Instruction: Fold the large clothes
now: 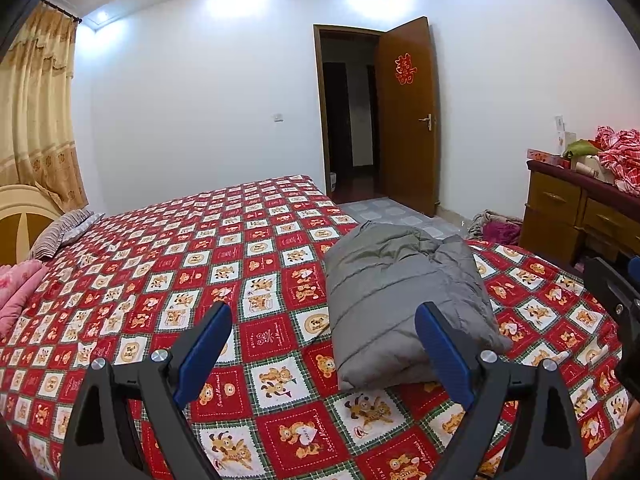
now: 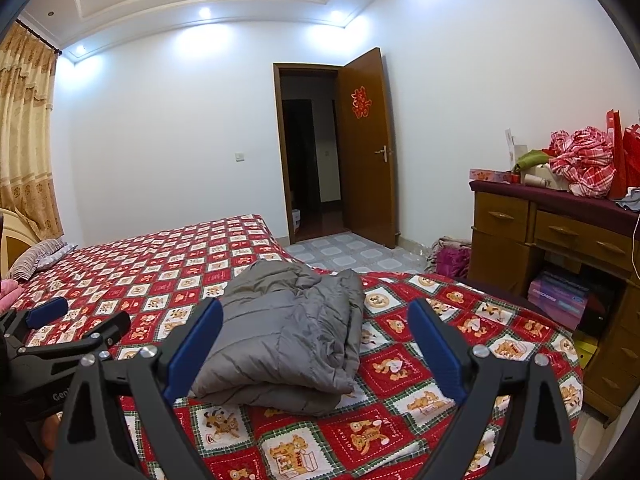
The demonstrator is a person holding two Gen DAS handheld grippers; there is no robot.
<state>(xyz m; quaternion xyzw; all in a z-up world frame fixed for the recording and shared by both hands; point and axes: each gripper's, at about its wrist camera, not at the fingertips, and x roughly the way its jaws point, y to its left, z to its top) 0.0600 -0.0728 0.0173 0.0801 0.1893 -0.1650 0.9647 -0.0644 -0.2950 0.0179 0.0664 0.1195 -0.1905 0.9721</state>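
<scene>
Folded grey quilted puffer jacket [image 1: 404, 304] on red bear-print checked bed [image 1: 168, 256], apparently untouched; left tool [image 1: 324, 344] and right tool [image 2: 316, 340] released, jacket at 12 o'clock.

The jacket's [image 2: 288, 332] underside is hidden against the bed [image 2: 420, 412]. The pink cloth [image 1: 16, 292] and dresser [image 1: 580, 216] are cut off by frame edges.

Bed [image 2: 460, 380] in red bear-print quilt, bearing folded grey padded jacket [image 2: 288, 340], striped pillow [image 2: 38, 258].
</scene>
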